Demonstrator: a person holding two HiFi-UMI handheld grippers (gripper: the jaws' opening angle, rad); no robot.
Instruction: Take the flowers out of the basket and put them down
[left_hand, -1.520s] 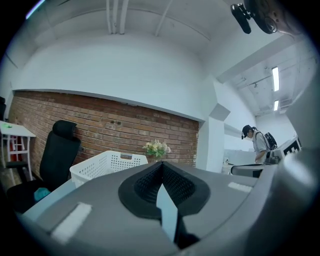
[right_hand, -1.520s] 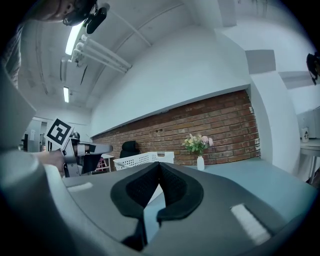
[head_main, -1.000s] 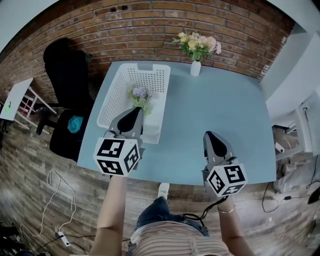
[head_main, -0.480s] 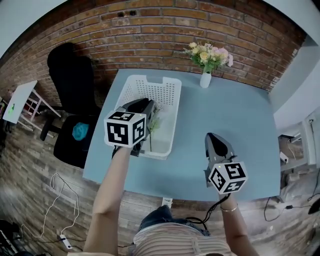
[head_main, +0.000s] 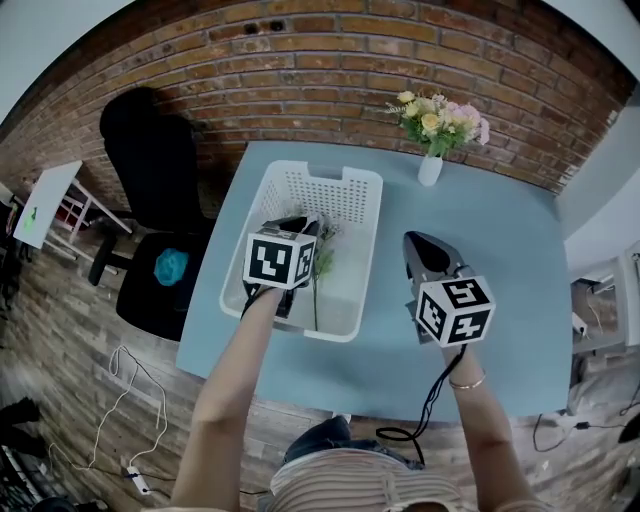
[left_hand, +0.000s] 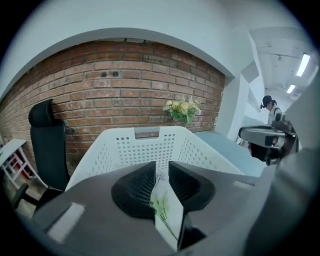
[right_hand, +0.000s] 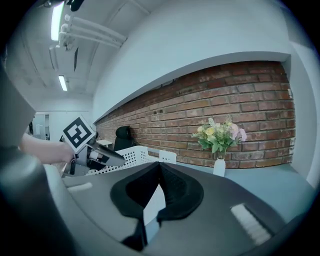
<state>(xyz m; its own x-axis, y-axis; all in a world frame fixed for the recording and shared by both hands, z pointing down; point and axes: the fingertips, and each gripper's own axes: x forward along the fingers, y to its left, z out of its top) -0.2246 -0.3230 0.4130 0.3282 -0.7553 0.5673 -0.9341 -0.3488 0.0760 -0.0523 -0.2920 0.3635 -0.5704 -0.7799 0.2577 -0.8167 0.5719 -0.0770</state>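
Since a second ago the left gripper (head_main: 305, 222) has moved from the near rim of the basket (head_main: 352, 190) to over its middle, and the right gripper (head_main: 417, 240) now sits closer beside the basket. The left jaws are opening, and their ribbed black pads stand clear of the thin, green-leaved stem between them. The flower (head_main: 319, 264) is inside the white, perforated plastic basket on the smooth pale-blue tabletop (head_main: 500, 250). Its bloom is mostly hidden behind the gripper. The right jaws meet at their tips and hold nothing.
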